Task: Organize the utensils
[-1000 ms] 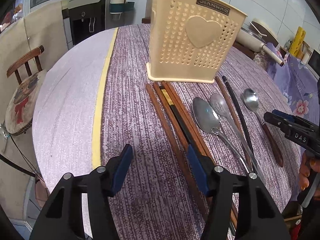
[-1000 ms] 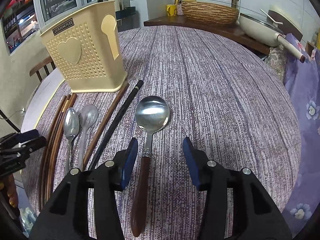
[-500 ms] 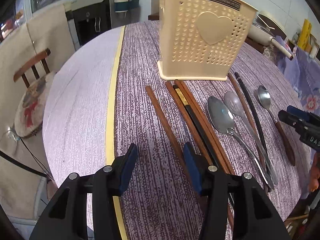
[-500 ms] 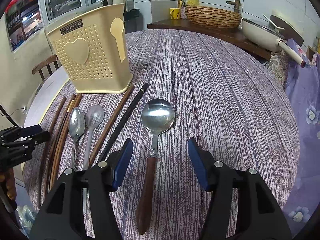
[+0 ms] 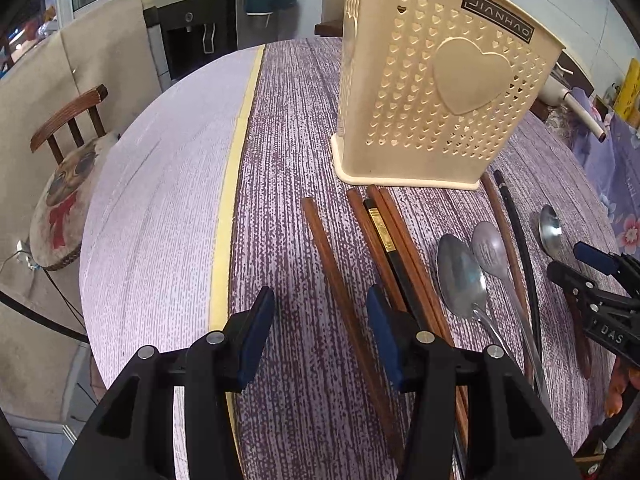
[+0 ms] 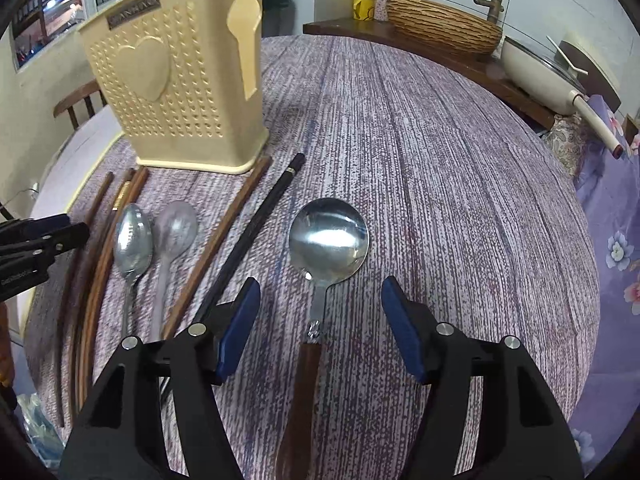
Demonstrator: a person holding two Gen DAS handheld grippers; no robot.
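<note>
A cream perforated utensil holder (image 5: 440, 96) stands upright on the round table; it also shows in the right wrist view (image 6: 176, 92). Brown chopsticks (image 5: 336, 276) and a black one (image 5: 400, 272) lie in front of it. Two steel spoons (image 5: 460, 276) lie beside them. My left gripper (image 5: 320, 320) is open, low over the leftmost brown chopstick. My right gripper (image 6: 320, 316) is open wide, straddling the neck of a wooden-handled round spoon (image 6: 328, 236). A black chopstick (image 6: 256, 228) lies left of that spoon.
A wooden chair (image 5: 68, 160) stands left of the table. A yellow strip (image 5: 230, 184) runs along the tablecloth's edge. A side counter holds a wicker basket (image 6: 444, 28) and a white pan (image 6: 540, 72). Purple floral cloth (image 6: 612, 240) hangs at the right.
My left gripper moved left and closer to the holder, and its jaws narrowed. My right gripper advanced along the spoon and its jaws opened wider.
</note>
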